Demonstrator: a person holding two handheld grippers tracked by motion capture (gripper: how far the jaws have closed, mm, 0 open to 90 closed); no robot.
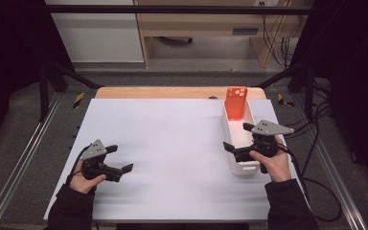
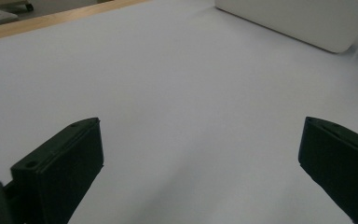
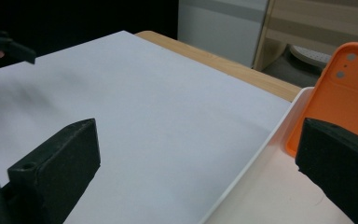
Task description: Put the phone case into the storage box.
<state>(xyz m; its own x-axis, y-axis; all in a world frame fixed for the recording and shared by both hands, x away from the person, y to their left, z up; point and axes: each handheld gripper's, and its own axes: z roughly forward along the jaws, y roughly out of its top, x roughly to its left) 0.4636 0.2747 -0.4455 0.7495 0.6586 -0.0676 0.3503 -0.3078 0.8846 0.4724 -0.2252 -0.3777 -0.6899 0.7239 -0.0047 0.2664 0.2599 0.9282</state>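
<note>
Right gripper (image 1: 234,137): jaws spread wide, holding nothing, straddling the near rim of the white tray (image 1: 230,129); probably poised that way to reach in for the orange phone case (image 1: 235,103). Case propped upright against the tray's far end, camera cutouts at top, well clear of both jaws, so easy to approach from the open near side. Left gripper (image 1: 120,159): jaws likewise wide apart and empty, resting low over bare white sheet (image 1: 163,143) on the counter, well apart from the tray, seemingly idle.
</note>
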